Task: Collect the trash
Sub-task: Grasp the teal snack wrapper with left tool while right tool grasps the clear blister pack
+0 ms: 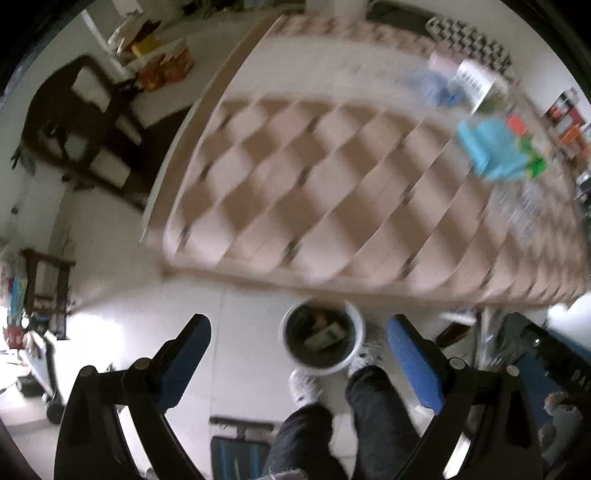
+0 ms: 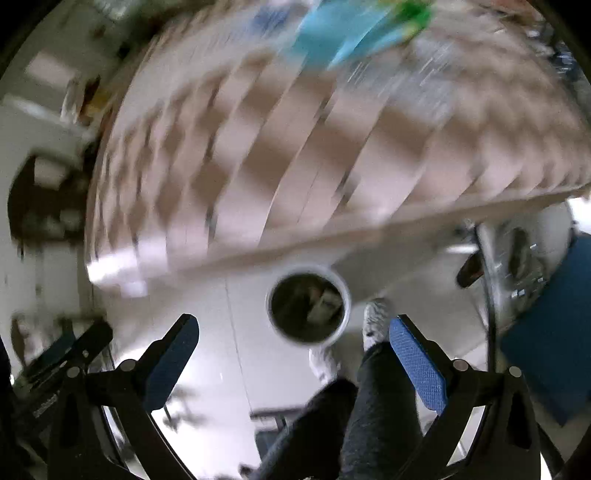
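Note:
A white trash bin (image 1: pixel 322 338) with a dark liner stands on the floor below the table edge, with scraps inside; it also shows in the right wrist view (image 2: pixel 308 308). My left gripper (image 1: pixel 299 328) is open and empty, high above the bin. My right gripper (image 2: pixel 293 328) is open and empty, also above the bin. On the checkered table (image 1: pixel 295 177) a light blue packet (image 1: pixel 491 151) with green and orange bits lies at the far right, with a blurred clear wrapper (image 1: pixel 524 206) and a blue-white item (image 1: pixel 443 85) nearby. The blue packet (image 2: pixel 340 33) shows blurred in the right view.
The person's legs and white shoes (image 1: pixel 304 384) stand right by the bin. A dark wooden chair (image 1: pixel 81 122) is left of the table. A side table with snack bags (image 1: pixel 162 62) is at the far left. A blue object (image 2: pixel 554 332) stands to the right.

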